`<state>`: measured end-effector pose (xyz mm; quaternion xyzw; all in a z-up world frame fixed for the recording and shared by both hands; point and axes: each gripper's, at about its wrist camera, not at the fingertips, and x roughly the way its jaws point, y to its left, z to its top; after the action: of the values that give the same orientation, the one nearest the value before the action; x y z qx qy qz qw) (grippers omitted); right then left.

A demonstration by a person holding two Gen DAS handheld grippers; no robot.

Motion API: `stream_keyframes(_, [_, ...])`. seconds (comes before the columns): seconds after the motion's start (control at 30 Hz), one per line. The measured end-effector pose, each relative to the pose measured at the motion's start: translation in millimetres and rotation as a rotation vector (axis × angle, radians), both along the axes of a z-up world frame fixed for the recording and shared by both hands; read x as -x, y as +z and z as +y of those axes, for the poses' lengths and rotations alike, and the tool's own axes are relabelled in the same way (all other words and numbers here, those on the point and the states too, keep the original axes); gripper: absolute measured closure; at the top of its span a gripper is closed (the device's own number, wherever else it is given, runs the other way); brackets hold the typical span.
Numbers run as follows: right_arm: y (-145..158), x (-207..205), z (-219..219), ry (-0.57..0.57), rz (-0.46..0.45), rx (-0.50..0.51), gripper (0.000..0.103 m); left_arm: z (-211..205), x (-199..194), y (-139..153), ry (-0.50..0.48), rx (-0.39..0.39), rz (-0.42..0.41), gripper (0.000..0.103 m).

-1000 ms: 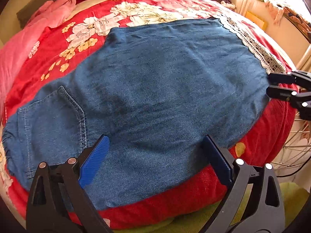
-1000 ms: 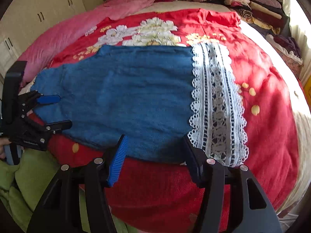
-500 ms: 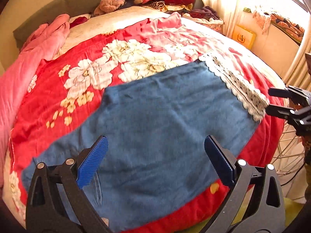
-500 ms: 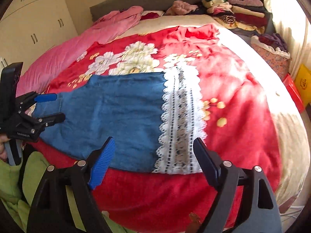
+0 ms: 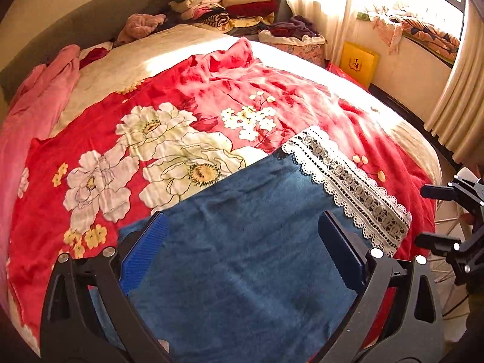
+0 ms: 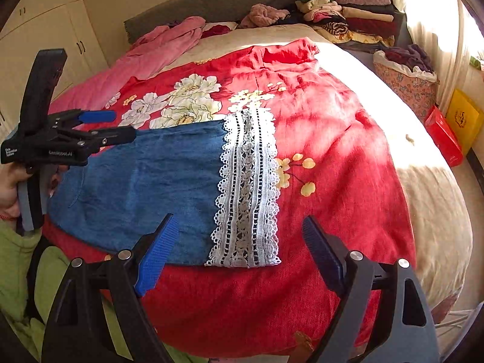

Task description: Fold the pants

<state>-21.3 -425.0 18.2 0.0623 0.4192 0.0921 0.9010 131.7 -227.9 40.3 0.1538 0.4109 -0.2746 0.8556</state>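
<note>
Blue denim pants [image 5: 248, 266] with a white lace cuff [image 5: 348, 181] lie flat on the red flowered blanket near the bed's front edge. My left gripper [image 5: 242, 220] hovers above the denim, open, nothing between its blue pads. My right gripper [image 6: 239, 219] hangs over the lace cuff [image 6: 248, 187] at the near edge of the pants [image 6: 151, 181]; its jaws are opening and hold nothing. In the right wrist view the left gripper [image 6: 124, 125] floats at the left above the waist end, held by a hand. The right gripper [image 5: 422, 214] shows at the left wrist view's right edge.
The red flowered blanket [image 6: 332, 151] covers most of the bed. A pink blanket [image 6: 157, 48] lies at the far left. Folded clothes [image 6: 348, 15] are stacked at the headboard. A patterned basket [image 6: 405, 81], a red box [image 6: 443, 136] and a yellow box [image 6: 462, 118] stand by the right side. Green cloth [image 6: 18, 272] lies front left.
Both grippers have lifted and drawn back from the pants, so more of the bed shows. The right gripper's jaws have spread wider. The pants lie still.
</note>
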Motion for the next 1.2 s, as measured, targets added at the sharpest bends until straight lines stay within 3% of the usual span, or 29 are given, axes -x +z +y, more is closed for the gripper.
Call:
stream_keyframes(0.23, [-17.8,-10.6,2.2,-0.002,0.039,-0.052,0.020,-31.0,-36.2,-23.3,-0.037,-0.022,0.032,0.010])
stream_keyframes(0.4, [-29.2,-17.6,2.0,-0.007,0.058,-0.076,0.020,-38.0,-59.8,-43.0,-0.033,0.016,0.091,0.010])
stream_keyframes(0.5, [-37.4,-21.7,0.7,-0.012,0.066,-0.098,0.020,-47.2,-67.2,-49.7,-0.055,0.035,0.104,0.014])
stream_keyframes(0.63, [-49.4,-26.8,2.2,-0.016,0.072,-0.134,0.020,-61.4,-73.3,-63.8,-0.089,0.052,0.159,0.028])
stream_keyframes(0.73, [-45.6,-26.5,2.3,-0.004,0.043,-0.161,0.032,-69.0,-76.4,-78.9,-0.103,0.027,0.176,0.037])
stream_keyframes(0.87, [-49.3,-32.6,-3.5,-0.004,0.042,-0.207,0.052,-60.7,-82.7,-87.3,-0.087,0.138,0.262,0.049])
stream_keyframes(0.9, [-50.6,-34.2,-3.1,-0.005,0.043,-0.202,0.055,-60.3,-80.7,-86.7,-0.092,0.140,0.257,0.054])
stream_keyframes(1.03, [-46.2,-37.1,0.1,0.016,0.028,-0.199,0.083,-70.8,-66.0,-80.6,-0.125,0.080,0.200,0.084])
stream_keyframes(1.1, [-39.9,-37.6,2.6,0.028,0.014,-0.202,0.083,-74.5,-60.6,-77.5,-0.126,0.052,0.163,0.090])
stream_keyframes(1.2, [-28.2,-37.1,9.7,0.049,-0.014,-0.191,0.084,-66.5,-59.8,-74.6,-0.126,0.082,0.160,0.096])
